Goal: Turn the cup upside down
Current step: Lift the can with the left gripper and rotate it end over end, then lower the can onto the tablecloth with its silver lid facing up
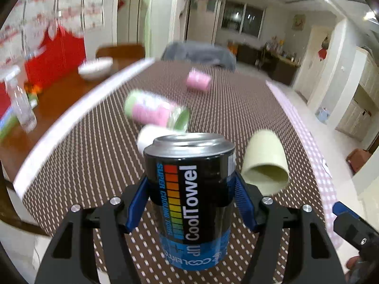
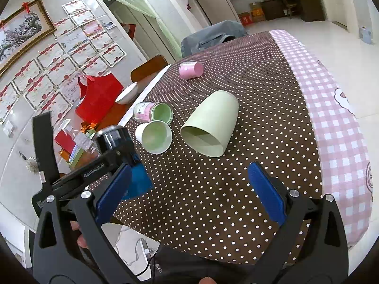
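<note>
Left tongs (image 1: 191, 189) clamped on a black-and-blue can (image 1: 189, 189) reading "CoolTowel", "SUPER COOLING TOWEL", with a rainbow bar; its lower print runs upside down, and whether its base touches the dotted table (image 2: 236, 177) can't be told. Left tongs' arm is marked "GenRobot.AI". Right tongs (image 2: 196, 187) spread wide, holding nothing. Large pale green cup (image 2: 210, 123) lies on its side ahead of the right tongs, mouth facing them. Small white cup (image 2: 154, 137) beside it; label on the pink-green jar (image 2: 151, 111) unreadable.
</note>
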### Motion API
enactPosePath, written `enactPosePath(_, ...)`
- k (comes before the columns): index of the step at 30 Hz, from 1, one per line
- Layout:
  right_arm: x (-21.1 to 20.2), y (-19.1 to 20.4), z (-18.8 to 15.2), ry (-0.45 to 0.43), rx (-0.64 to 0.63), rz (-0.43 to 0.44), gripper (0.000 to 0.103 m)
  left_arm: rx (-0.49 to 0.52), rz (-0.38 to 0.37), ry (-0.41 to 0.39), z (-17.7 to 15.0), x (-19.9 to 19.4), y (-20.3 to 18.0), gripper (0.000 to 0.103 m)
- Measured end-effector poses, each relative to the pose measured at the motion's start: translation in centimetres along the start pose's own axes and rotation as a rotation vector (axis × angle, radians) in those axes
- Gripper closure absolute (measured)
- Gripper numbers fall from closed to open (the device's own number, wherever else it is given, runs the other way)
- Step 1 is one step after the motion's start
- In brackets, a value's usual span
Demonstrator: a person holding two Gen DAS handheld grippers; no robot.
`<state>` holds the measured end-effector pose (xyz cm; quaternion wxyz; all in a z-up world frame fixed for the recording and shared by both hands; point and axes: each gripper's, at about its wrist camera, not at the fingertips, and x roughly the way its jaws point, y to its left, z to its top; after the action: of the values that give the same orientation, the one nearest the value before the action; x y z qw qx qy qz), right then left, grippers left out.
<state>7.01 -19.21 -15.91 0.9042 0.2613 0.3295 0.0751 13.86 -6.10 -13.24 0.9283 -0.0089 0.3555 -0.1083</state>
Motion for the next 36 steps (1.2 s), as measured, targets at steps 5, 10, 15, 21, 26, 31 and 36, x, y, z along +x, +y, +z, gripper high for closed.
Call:
enactPosePath(5, 0.1, 0.4, -0.1, 0.005, -0.009, -0.016, 0.006, 0.040, -0.004, -0.126, 0.4, -0.5, 0.5, 0.038)
enactPosePath(10, 0.0, 1.0, -0.1, 0.002, -0.021, -0.035, 0.006, 0.080, -0.035, -0.223, -0.5, 0.3, -0.1, 0.038)
enactPosePath(15, -0.2, 1.2, -0.1, -0.003, -0.027, -0.049, 0.006, 0.121, -0.017, -0.200, -1.7, 2.3, -0.6, 0.037)
enactPosePath(21, -0.3, 1.6, -0.2, -0.004, -0.036, -0.047, 0.006, 0.133, 0.000, -0.167, -2.4, 2.1, -0.2, 0.033)
enactPosePath(26, -0.5, 1.8, 0.0, -0.009, -0.038, -0.042, 0.006, 0.131, -0.004, -0.174, -2.7, 0.9, 0.3, 0.022)
enactPosePath(31, -0.9, 2.1, 0.0, -0.020, -0.039, -0.038, 0.006, 0.140, 0.005, -0.182, -2.8, -0.2, 0.3, 0.022)
enactPosePath(36, -1.4, 2.4, 0.0, -0.035, -0.042, -0.034, 0.006, 0.164, 0.022, -0.215, -2.7, -2.1, -0.1, 0.022)
